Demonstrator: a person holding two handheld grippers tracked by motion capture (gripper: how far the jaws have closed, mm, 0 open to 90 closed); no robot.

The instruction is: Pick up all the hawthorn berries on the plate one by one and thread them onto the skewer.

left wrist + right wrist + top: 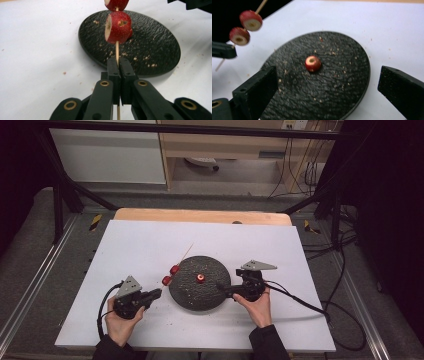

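Observation:
A round black textured plate (200, 296) lies mid-table on the white mat. One red fruit slice (200, 278) (313, 63) rests near its centre. My left gripper (159, 292) (117, 60) is shut on a thin wooden skewer (117, 51), which carries two red slices (170, 274) (117, 27) (244, 27) and points up and away past the plate's left rim. My right gripper (220, 285) (327, 85) hovers over the plate's right side, jaws spread wide, the loose slice ahead between them, untouched.
Brown crumbs speckle the plate (150, 50) and the white mat (150, 245). A wooden tabletop edge (200, 215) shows beyond the mat. Black cables (310, 305) trail right from the right gripper. A dark frame and shelving stand behind.

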